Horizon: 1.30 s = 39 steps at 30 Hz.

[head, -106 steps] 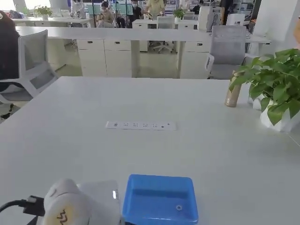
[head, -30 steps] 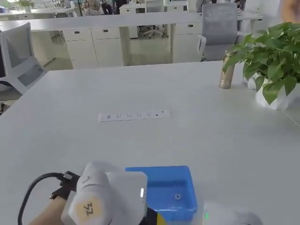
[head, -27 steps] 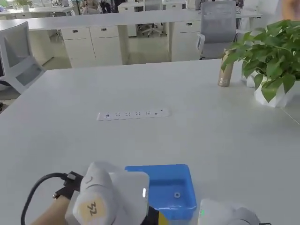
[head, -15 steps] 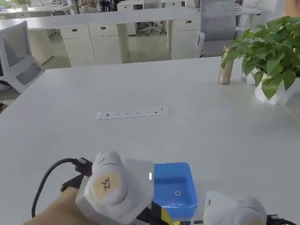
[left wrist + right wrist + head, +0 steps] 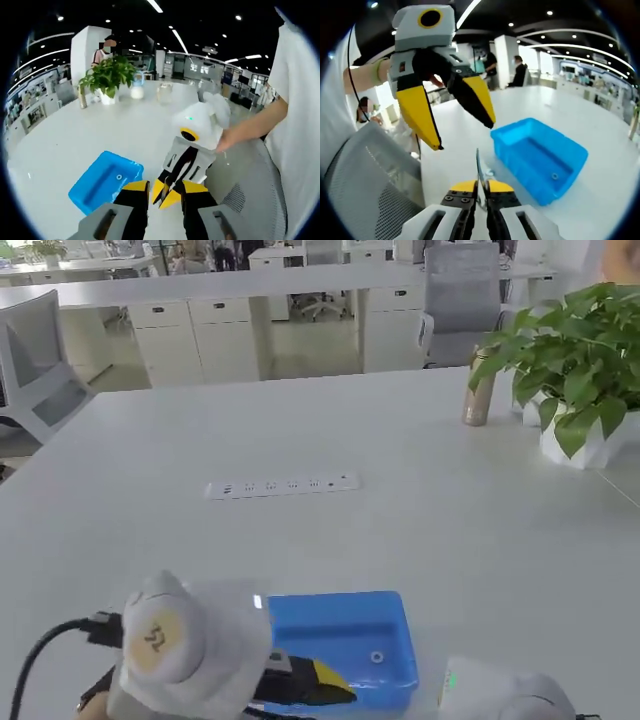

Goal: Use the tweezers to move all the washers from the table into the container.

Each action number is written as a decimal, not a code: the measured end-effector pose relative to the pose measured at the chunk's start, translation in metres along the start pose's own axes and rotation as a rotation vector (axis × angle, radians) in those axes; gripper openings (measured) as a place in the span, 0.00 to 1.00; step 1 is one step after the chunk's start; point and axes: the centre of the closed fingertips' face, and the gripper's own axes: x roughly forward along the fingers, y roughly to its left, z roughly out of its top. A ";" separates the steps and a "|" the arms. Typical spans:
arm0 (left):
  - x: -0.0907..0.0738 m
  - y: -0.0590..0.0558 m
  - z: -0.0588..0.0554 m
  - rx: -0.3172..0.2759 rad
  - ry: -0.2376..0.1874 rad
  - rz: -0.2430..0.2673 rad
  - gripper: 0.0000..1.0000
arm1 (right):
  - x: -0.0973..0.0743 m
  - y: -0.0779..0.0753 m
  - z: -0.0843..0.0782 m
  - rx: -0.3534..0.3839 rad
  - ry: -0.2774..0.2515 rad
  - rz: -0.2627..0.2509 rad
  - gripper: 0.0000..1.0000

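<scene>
A blue container (image 5: 340,602) sits at the table's near edge with one washer (image 5: 377,657) inside. My left gripper (image 5: 325,690) is at the lower left, its yellow jaws pointing right across the container's front edge. From the right gripper view, the left gripper (image 5: 464,134) hangs open with nothing in it, facing my right gripper (image 5: 481,187). The right one is shut on thin metal tweezers (image 5: 478,167), whose tips point toward the container (image 5: 540,155) and washer (image 5: 554,176). In the left gripper view, the left gripper (image 5: 165,187) stands open beside the container (image 5: 100,182).
A white power strip (image 5: 283,486) lies mid-table. A potted plant (image 5: 580,380) and a tan bottle (image 5: 477,400) stand at the far right. Office chairs and desks lie beyond the far edge. A person's forearm (image 5: 250,130) holds the right gripper.
The left gripper's body has shifted left and down in the head view, and its yellow jaws now show at the container's front edge. The right gripper stays at the lower right.
</scene>
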 end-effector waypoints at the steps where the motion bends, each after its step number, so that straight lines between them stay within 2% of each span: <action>1: -0.004 0.000 -0.002 -0.019 -0.010 0.020 0.30 | 0.001 0.000 0.001 -0.003 0.001 -0.002 0.03; 2: -0.010 0.002 -0.007 -0.029 -0.026 0.062 0.33 | 0.001 0.000 0.001 -0.007 0.002 -0.005 0.03; 4: -0.017 0.000 -0.014 -0.042 -0.036 0.105 0.37 | 0.002 0.001 0.002 -0.007 0.000 -0.005 0.03; 9: -0.036 -0.007 -0.032 -0.166 -0.117 0.217 0.46 | 0.002 -0.001 0.003 0.002 0.000 -0.014 0.03; 10: -0.038 -0.007 -0.035 -0.181 -0.129 0.237 0.48 | 0.002 -0.002 0.003 0.028 -0.001 -0.012 0.03; 11: -0.041 -0.010 -0.040 -0.231 -0.142 0.257 0.52 | 0.001 -0.004 0.002 0.038 0.000 -0.013 0.03; 13: -0.042 -0.012 -0.046 -0.294 -0.173 0.291 0.62 | 0.000 -0.005 0.002 0.049 0.001 -0.008 0.03; 14: -0.043 -0.012 -0.047 -0.307 -0.186 0.307 0.69 | -0.001 -0.006 0.002 0.057 0.002 -0.008 0.02; 16: -0.046 -0.013 -0.048 -0.339 -0.221 0.337 0.75 | -0.002 -0.005 0.002 0.092 0.001 -0.008 0.02; 17: -0.047 -0.012 -0.049 -0.333 -0.234 0.360 0.77 | -0.002 -0.007 0.002 0.114 -0.004 -0.012 0.02; 19: -0.048 -0.009 -0.053 -0.308 -0.225 0.401 0.81 | -0.004 -0.014 0.003 0.189 -0.019 -0.022 0.02; 20: -0.048 -0.005 -0.059 -0.289 -0.207 0.436 0.83 | -0.005 -0.016 0.003 0.242 -0.025 -0.025 0.02; 22: -0.048 -0.001 -0.062 -0.283 -0.214 0.466 0.85 | -0.009 -0.019 0.009 0.296 -0.051 -0.033 0.02; 23: -0.048 -0.001 -0.062 -0.287 -0.226 0.468 0.86 | -0.011 -0.021 0.010 0.299 -0.050 -0.039 0.02; 25: -0.047 -0.002 -0.054 -0.309 -0.305 0.464 0.88 | -0.015 -0.022 0.015 0.301 -0.053 -0.043 0.02; 27: -0.047 -0.001 -0.052 -0.347 -0.348 0.481 0.90 | -0.020 -0.023 0.021 0.308 -0.064 -0.048 0.02; 28: -0.046 -0.002 -0.051 -0.337 -0.361 0.484 0.91 | -0.021 -0.022 0.024 0.308 -0.065 -0.050 0.02; 29: -0.046 -0.002 -0.051 -0.289 -0.336 0.489 0.92 | -0.024 -0.022 0.029 0.297 -0.070 -0.054 0.02; 30: -0.048 0.001 -0.052 -0.246 -0.312 0.516 0.92 | -0.026 -0.022 0.032 0.286 -0.073 -0.056 0.02; 32: -0.049 0.002 -0.049 -0.185 -0.316 0.542 0.93 | -0.029 -0.023 0.039 0.271 -0.079 -0.060 0.03; 33: -0.049 -0.001 -0.045 -0.200 -0.348 0.524 0.95 | -0.031 -0.024 0.043 0.258 -0.085 -0.060 0.03; 35: -0.055 -0.002 -0.030 -0.211 -0.458 0.506 0.99 | -0.034 -0.026 0.050 0.246 -0.096 -0.061 0.03; 36: -0.058 -0.001 -0.030 -0.225 -0.473 0.507 0.98 | -0.035 -0.027 0.054 0.243 -0.101 -0.063 0.03; 39: -0.061 0.004 -0.033 -0.237 -0.471 0.528 0.99 | -0.037 -0.031 0.064 0.231 -0.119 -0.070 0.03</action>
